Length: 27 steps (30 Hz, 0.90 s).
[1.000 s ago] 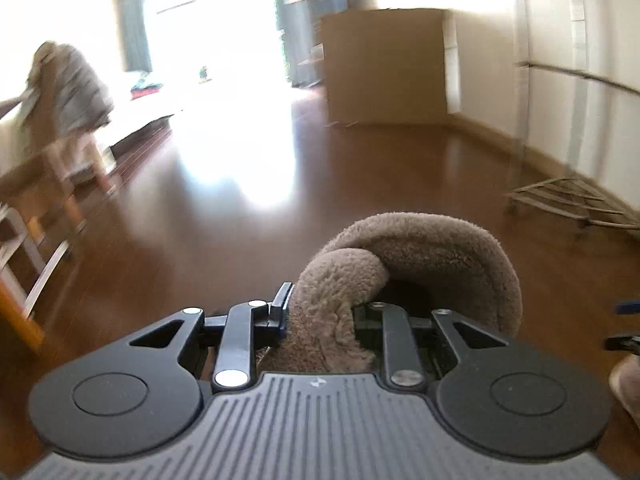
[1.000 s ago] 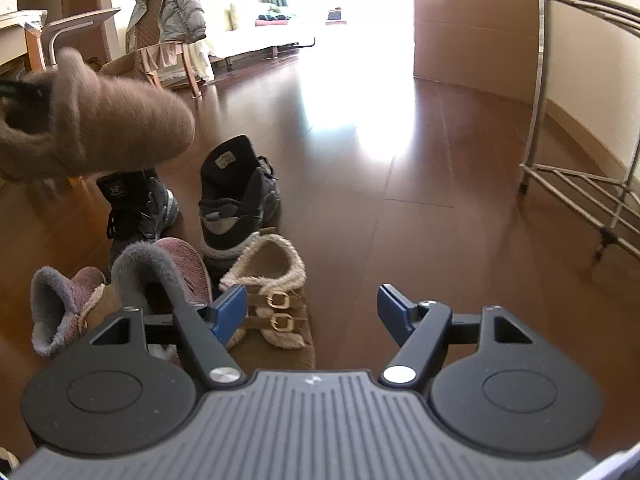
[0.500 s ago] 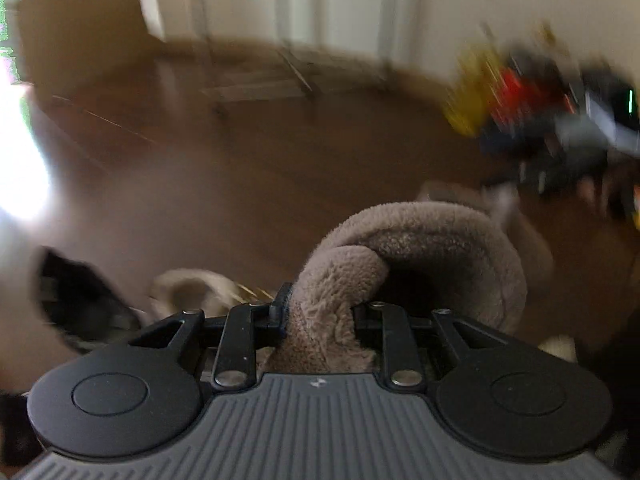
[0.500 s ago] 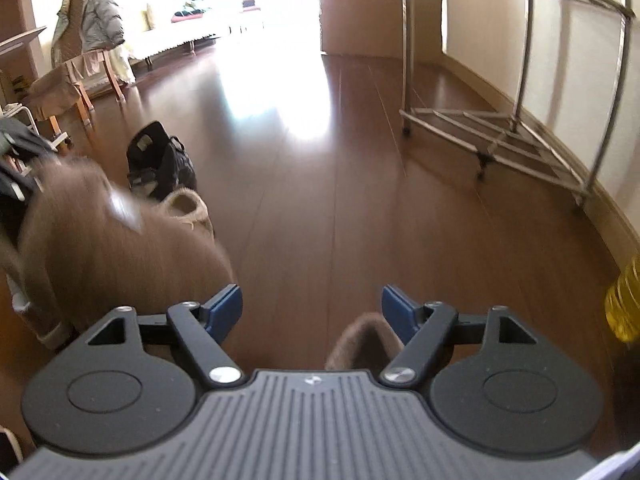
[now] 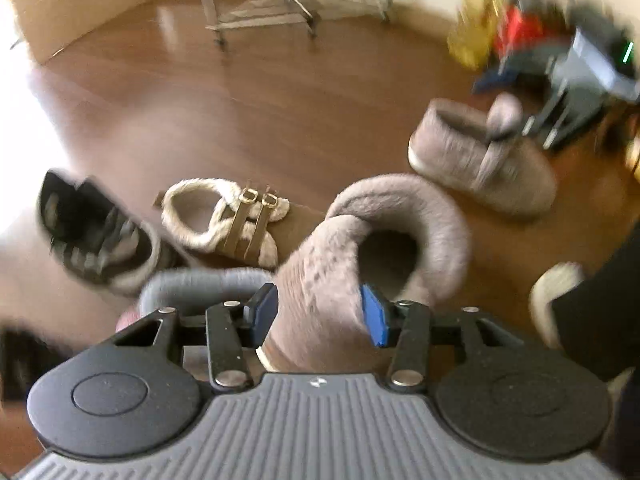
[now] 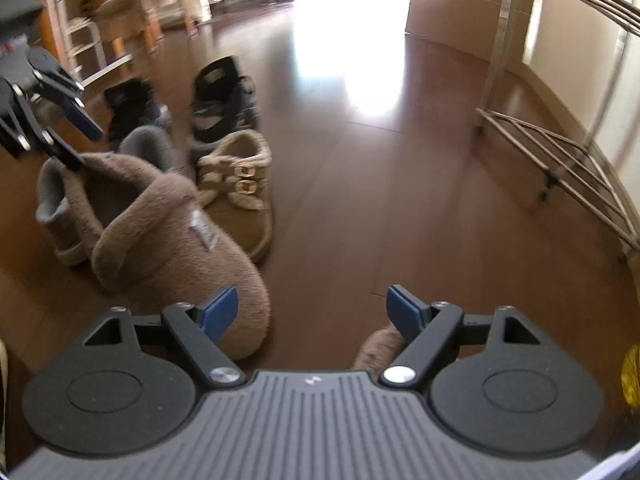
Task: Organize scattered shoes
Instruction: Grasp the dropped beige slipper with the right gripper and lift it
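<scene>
Left gripper (image 5: 316, 316), jaws just opening around the brown slipper's (image 5: 384, 240) collar, right gripper (image 6: 308, 312) wide and empty: an early release could tip the slipper onto the buckled sandal (image 5: 232, 220) on the floor (image 5: 260, 112).

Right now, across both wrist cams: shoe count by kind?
Taupe fuzzy slippers: 2
Black sneakers: 2
Grey-cuffed boots: 2
Buckled fleece-lined shoe: 1
Total: 7

Daylight blows out the top centre of the right view, glaring off the floor (image 6: 360, 92). The left view smears with motion blur. Fisheye bends both frames' edges.
</scene>
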Available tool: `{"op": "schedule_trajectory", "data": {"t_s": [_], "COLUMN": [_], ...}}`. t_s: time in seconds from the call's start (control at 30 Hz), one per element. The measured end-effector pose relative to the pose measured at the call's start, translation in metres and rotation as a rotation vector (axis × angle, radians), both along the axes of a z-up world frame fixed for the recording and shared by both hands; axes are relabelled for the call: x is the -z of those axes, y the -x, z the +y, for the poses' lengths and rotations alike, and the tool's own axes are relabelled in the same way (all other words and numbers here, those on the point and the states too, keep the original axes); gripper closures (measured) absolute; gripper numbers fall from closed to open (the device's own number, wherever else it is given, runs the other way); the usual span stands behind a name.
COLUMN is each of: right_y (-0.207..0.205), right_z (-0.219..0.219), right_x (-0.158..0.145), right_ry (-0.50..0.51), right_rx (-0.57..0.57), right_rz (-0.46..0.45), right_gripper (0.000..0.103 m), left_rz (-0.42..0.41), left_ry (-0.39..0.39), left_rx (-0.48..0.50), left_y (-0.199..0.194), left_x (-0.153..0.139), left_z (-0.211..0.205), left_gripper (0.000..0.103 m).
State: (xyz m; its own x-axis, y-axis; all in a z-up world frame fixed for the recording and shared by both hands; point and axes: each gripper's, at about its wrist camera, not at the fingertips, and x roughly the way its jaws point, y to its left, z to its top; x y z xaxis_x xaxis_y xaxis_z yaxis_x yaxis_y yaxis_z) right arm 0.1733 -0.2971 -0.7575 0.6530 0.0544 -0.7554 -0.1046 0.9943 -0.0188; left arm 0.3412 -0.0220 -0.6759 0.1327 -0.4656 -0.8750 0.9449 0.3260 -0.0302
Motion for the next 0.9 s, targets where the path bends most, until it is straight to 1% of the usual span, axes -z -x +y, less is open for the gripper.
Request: {"op": "schedule_trajectory", "data": {"t_s": [0.07,0.1,0.13,0.2,0.23,0.27,0.33,0.37,0.47,0.57,0.6,0.67,0.73,0.77,0.8,0.83,0.87,0.9], "right_y": [-0.003,-0.005,-0.006,-0.007,-0.007,-0.007,-0.005,-0.005,-0.008,-0.016,-0.017,-0.018,-0.017,-0.018,-0.018,-0.017,-0.018,-0.018], "right_z": [0.012,0.016,0.024,0.046,0.057,0.067,0.087,0.093,0.107,0.110,0.112,0.122,0.130,0.134,0.136,0.137,0.138,0.138], "right_x": [-0.002,-0.003,-0.006,-0.009,-0.010,-0.010,-0.009,-0.009,-0.013,-0.021,-0.020,-0.012,0.000,0.008,0.015,0.020,0.029,0.035], "right_ry": [0.013,0.016,0.014,0.039,0.057,0.087,0.181,0.219,0.341,0.367,0.390,0.493,0.620,0.687,0.737,0.782,0.854,0.889], "right_rx": [-0.066,-0.090,-0.137,-0.318,-0.404,-0.496,-0.687,-0.743,-0.875,-0.922,-0.957,-1.097,-1.249,-1.320,-1.364,-1.400,-1.454,-1.484], "right_rz": [-0.013,-0.018,-0.029,-0.041,-0.040,-0.035,-0.016,-0.014,-0.043,-0.071,-0.074,-0.075,-0.064,-0.054,-0.043,-0.042,-0.045,-0.041], "right_gripper": [0.025,0.027,0.031,0.032,0.032,0.032,0.035,0.035,0.035,0.036,0.036,0.036,0.041,0.042,0.048,0.052,0.057,0.064], "left_rz": [-0.023,-0.034,-0.027,-0.006,0.002,0.011,0.007,0.007,0.005,0.010,0.007,0.002,-0.003,-0.007,-0.010,-0.011,-0.013,-0.014], "left_ry": [-0.009,-0.014,-0.006,0.015,0.017,0.019,0.008,0.002,-0.012,0.003,0.004,0.000,-0.008,-0.013,-0.015,-0.016,-0.017,-0.018], "left_rx": [-0.043,-0.063,-0.052,-0.019,-0.003,0.012,0.022,0.024,0.007,-0.002,-0.003,-0.009,-0.015,-0.019,-0.021,-0.026,-0.032,-0.037], "left_y": [0.015,0.022,0.031,0.047,0.052,0.057,0.062,0.063,0.064,0.064,0.064,0.066,0.065,0.066,0.065,0.065,0.065,0.065], "left_x": [-0.013,-0.019,-0.025,-0.036,-0.035,-0.033,-0.031,-0.028,-0.025,-0.027,-0.028,-0.029,-0.029,-0.029,-0.029,-0.029,-0.029,-0.029], "left_z": [0.014,0.021,0.024,0.028,0.025,0.023,0.021,0.021,0.024,0.026,0.027,0.028,0.029,0.029,0.029,0.030,0.031,0.032], "left_gripper": [0.051,0.051,0.051,0.050,0.049,0.048,0.047,0.047,0.047,0.047,0.047,0.047,0.047,0.047,0.047,0.047,0.047,0.047]}}
